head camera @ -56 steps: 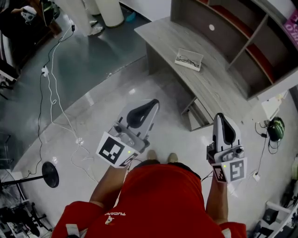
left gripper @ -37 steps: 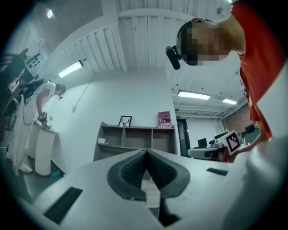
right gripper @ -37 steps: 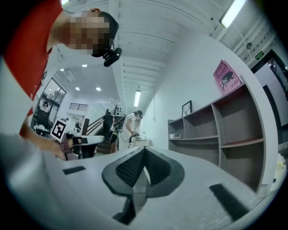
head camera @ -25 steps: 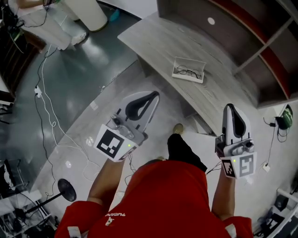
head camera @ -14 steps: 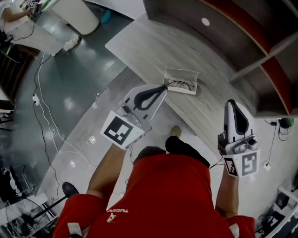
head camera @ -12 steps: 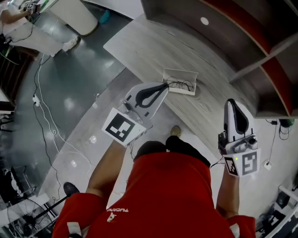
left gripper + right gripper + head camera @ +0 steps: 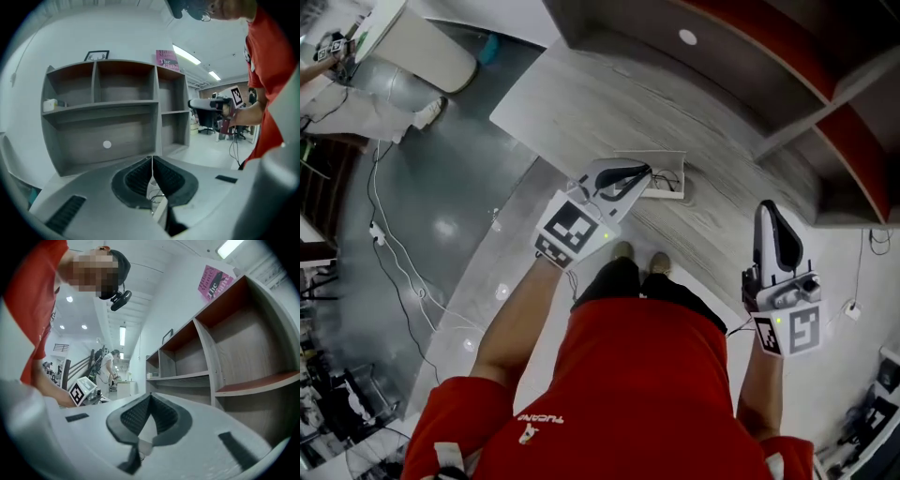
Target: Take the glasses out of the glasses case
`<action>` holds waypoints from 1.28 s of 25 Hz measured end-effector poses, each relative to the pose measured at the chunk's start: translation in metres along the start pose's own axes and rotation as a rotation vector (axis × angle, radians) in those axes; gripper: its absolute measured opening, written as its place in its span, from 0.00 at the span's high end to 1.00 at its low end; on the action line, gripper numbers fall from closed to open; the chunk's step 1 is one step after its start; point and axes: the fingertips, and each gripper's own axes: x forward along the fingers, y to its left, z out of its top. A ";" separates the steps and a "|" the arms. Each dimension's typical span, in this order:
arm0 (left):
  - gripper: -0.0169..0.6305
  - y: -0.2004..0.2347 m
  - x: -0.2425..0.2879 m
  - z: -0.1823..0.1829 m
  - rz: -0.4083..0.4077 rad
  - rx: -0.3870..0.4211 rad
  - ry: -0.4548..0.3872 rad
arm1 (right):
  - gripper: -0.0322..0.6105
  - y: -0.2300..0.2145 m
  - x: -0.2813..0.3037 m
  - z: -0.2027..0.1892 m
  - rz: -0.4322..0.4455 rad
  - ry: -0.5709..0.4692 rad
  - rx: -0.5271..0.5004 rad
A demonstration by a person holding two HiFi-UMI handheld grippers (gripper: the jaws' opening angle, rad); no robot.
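An open white glasses case [image 7: 672, 181] lies near the front edge of the grey wooden desk [image 7: 581, 94]. Thin dark-framed glasses [image 7: 666, 175] rest inside it. My left gripper [image 7: 647, 171] is shut and empty, its tip over the case's left end. In the left gripper view its jaws [image 7: 152, 160] meet, and the glasses [image 7: 157, 194] and the case's rim [image 7: 160, 211] show below them. My right gripper [image 7: 766, 208] hangs to the right over the desk edge, away from the case. Its jaws [image 7: 150, 397] are shut with nothing in them.
A grey shelf unit [image 7: 750, 56] with red-brown undersides stands on the back of the desk. White cables [image 7: 394, 262] trail over the floor at the left, near a white bin [image 7: 422, 47]. The person's feet [image 7: 637, 258] stand at the desk's front edge.
The person stepped up to the desk. My left gripper went forward and down until its tip reached the glasses case. My right gripper kept its pose beside the body.
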 end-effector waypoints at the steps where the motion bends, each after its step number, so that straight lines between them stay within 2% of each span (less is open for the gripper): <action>1: 0.95 -0.001 0.006 -0.006 -0.026 0.005 0.025 | 0.94 -0.003 -0.001 -0.001 -0.019 0.001 0.002; 7: 0.95 -0.008 0.033 -0.034 -0.176 0.065 0.173 | 0.94 -0.007 -0.005 0.004 -0.108 0.003 0.002; 13: 0.95 -0.012 0.049 -0.067 -0.285 0.131 0.326 | 0.94 -0.009 -0.007 0.003 -0.170 0.006 0.005; 19: 0.95 -0.015 0.061 -0.095 -0.368 0.215 0.443 | 0.94 -0.007 -0.013 -0.002 -0.224 0.016 0.009; 20: 0.94 -0.015 0.062 -0.100 -0.381 0.223 0.463 | 0.94 -0.007 -0.015 -0.003 -0.234 0.017 0.008; 22: 0.83 -0.015 0.065 -0.110 -0.405 0.235 0.504 | 0.94 -0.009 -0.018 -0.003 -0.254 0.019 0.007; 24: 0.80 -0.015 0.069 -0.120 -0.426 0.252 0.548 | 0.94 -0.011 -0.021 -0.005 -0.273 0.022 0.008; 28: 0.77 -0.016 0.073 -0.138 -0.473 0.288 0.628 | 0.94 -0.015 -0.026 -0.009 -0.303 0.032 0.010; 32: 0.77 -0.014 0.078 -0.147 -0.498 0.305 0.674 | 0.94 -0.019 -0.029 -0.014 -0.325 0.041 0.017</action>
